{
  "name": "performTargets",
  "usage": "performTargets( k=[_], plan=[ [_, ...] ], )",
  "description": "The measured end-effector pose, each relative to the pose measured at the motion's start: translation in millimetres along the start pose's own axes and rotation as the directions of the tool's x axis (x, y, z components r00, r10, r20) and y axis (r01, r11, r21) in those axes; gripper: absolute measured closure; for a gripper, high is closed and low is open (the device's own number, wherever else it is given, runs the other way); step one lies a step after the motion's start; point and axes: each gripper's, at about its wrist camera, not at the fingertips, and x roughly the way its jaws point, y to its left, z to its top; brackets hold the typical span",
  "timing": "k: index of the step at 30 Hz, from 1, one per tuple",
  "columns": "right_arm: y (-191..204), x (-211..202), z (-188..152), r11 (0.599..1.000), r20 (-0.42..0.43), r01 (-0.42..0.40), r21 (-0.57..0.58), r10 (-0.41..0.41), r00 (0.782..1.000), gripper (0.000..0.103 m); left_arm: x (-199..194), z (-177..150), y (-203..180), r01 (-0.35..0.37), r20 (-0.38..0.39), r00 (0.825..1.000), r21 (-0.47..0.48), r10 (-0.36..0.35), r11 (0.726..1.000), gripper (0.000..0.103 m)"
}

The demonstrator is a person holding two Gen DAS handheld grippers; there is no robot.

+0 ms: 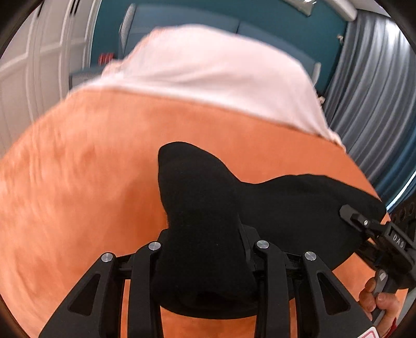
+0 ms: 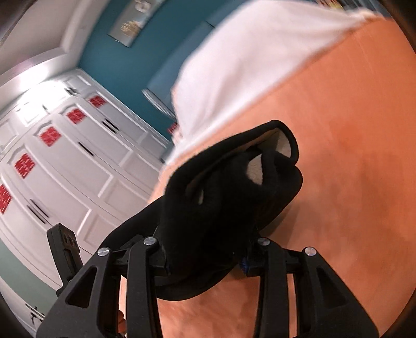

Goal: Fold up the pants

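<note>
I see the black pants [image 1: 205,208] bunched thick and dark over the orange bedspread [image 1: 78,182], both my left gripper [image 1: 205,249] and right gripper [image 2: 205,247] clamped on folds of them.

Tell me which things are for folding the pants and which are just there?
For the job:
pants
left gripper
right gripper
orange blanket

Just there:
white sheet
white cupboards
grey curtain
picture
</note>
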Motion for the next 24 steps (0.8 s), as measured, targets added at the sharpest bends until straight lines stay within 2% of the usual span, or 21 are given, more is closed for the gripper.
performTargets(
  k=[3,4,5,6,7,8,10,11,12,13,14,15,16,17,18,20,22,24],
  plan=[
    [-22,7,-31,1.000,-0.018,0.002,0.027,-0.001,1.000,0.066,14,-28,17,0.005,-0.023,1.000,-0.023,-0.006,1.000,0.067],
    [-27,7,-39,1.000,-0.021,0.003,0.028,-0.003,1.000,0.065,16,-37,23,0.008,-0.036,0.999,-0.036,-0.009,0.999,0.062],
    [-31,8,-44,0.999,-0.030,0.010,0.032,-0.009,1.000,0.062,17,-49,24,0.007,-0.051,0.999,-0.049,-0.009,0.999,0.051],
    [-40,9,-54,0.998,-0.054,0.029,0.051,-0.026,0.998,0.054,22,-59,35,0.003,-0.090,0.996,-0.083,-0.011,0.997,0.043],
    [-48,8,-60,0.996,-0.077,0.046,0.075,-0.040,0.996,0.051,19,-64,40,0.007,-0.099,0.995,-0.101,-0.017,0.995,0.039],
    [-56,2,-66,0.994,-0.088,0.020,0.111,-0.010,0.996,0.053,15,-69,48,0.013,-0.097,0.995,-0.123,-0.025,0.992,0.036],
    [-60,-17,-66,0.990,-0.075,0.046,0.135,-0.037,0.997,0.049,-16,-75,57,-0.017,-0.078,0.997,-0.118,0.008,0.993,0.037],
    [-59,-31,-64,0.986,-0.072,0.096,0.139,-0.087,0.994,0.044,-39,-72,57,-0.048,-0.059,0.997,-0.096,0.043,0.994,0.039],
    [-55,-52,-59,0.979,-0.046,0.144,0.141,-0.139,0.989,0.044,-60,-67,55,-0.067,-0.016,0.998,-0.078,0.066,0.995,0.041],
    [-47,-74,-52,0.980,0.013,0.153,0.126,-0.156,0.988,0.044,-83,-58,51,-0.091,0.045,0.995,-0.054,0.093,0.994,0.041],
    [-34,-91,-43,0.985,0.068,0.146,0.093,-0.153,0.986,0.050,-107,-40,41,-0.123,0.118,0.985,-0.020,0.125,0.992,0.039],
    [-12,-103,-27,0.990,0.104,0.136,0.021,-0.138,0.985,0.055,-118,-23,30,-0.140,0.151,0.979,-0.003,0.139,0.990,0.039],
    [7,-104,-15,0.989,0.119,0.143,-0.035,-0.138,0.983,0.055,-122,-6,19,-0.147,0.167,0.976,0.008,0.143,0.989,0.039],
    [34,-97,1,0.984,0.128,0.138,-0.110,-0.123,0.984,0.056,-118,20,4,-0.152,0.170,0.974,0.012,0.147,0.988,0.038],
    [50,-87,10,0.981,0.123,0.121,-0.151,-0.103,0.987,0.059,-113,32,-4,-0.155,0.166,0.974,0.004,0.153,0.988,0.034],
    [74,-53,27,0.970,0.097,0.119,-0.213,-0.100,0.990,0.061,-72,62,-23,-0.140,0.102,0.985,-0.030,0.142,0.990,0.028],
    [71,-1,35,0.972,0.022,0.125,-0.200,-0.123,0.992,0.061,-24,70,-30,-0.122,0.013,0.992,-0.052,0.123,0.991,0.028],
    [43,47,32,0.982,-0.034,0.133,-0.135,-0.138,0.990,0.061,33,62,-21,-0.141,-0.082,0.988,-0.098,0.134,0.985,0.028]
  ],
)
